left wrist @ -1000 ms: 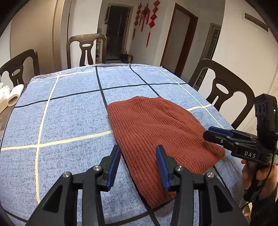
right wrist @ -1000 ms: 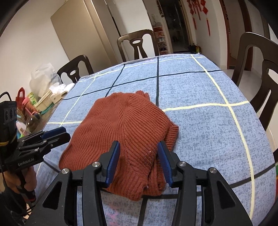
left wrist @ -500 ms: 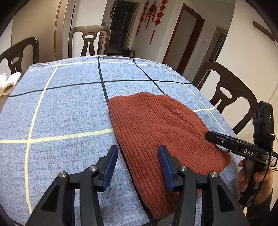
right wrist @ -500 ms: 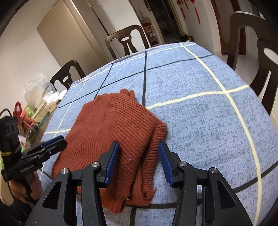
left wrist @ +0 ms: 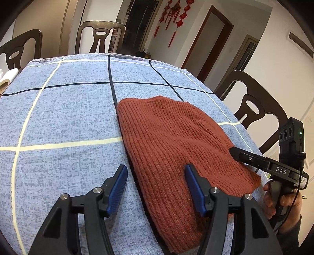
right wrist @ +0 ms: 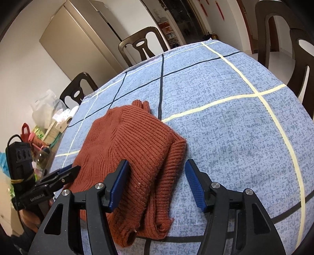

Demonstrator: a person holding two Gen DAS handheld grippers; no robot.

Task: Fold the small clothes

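Note:
A rust-red ribbed knit sweater point(left wrist: 172, 141) lies folded on the blue checked tablecloth point(left wrist: 58, 117). My left gripper point(left wrist: 156, 182) is open and empty, hovering over the sweater's near left edge. My right gripper point(right wrist: 157, 180) is open and empty above the sweater's point(right wrist: 129, 145) near right corner, where folded layers stack up. In the left wrist view the right gripper point(left wrist: 249, 158) reaches in from the right over the sweater's edge. In the right wrist view the left gripper point(right wrist: 64, 174) shows at the left edge of the sweater.
Dark wooden chairs point(left wrist: 253, 106) stand around the table point(right wrist: 235, 109). A paper roll point(left wrist: 7, 75) lies at the far left. Bags, bottles and clutter point(right wrist: 45, 125) sit beside the table's left side. A doorway with red hangings point(left wrist: 174, 13) is behind.
Both grippers have come lower and closer over the sweater. The right gripper has opened wider and shifted towards the sweater's near right corner. The sweater has not moved.

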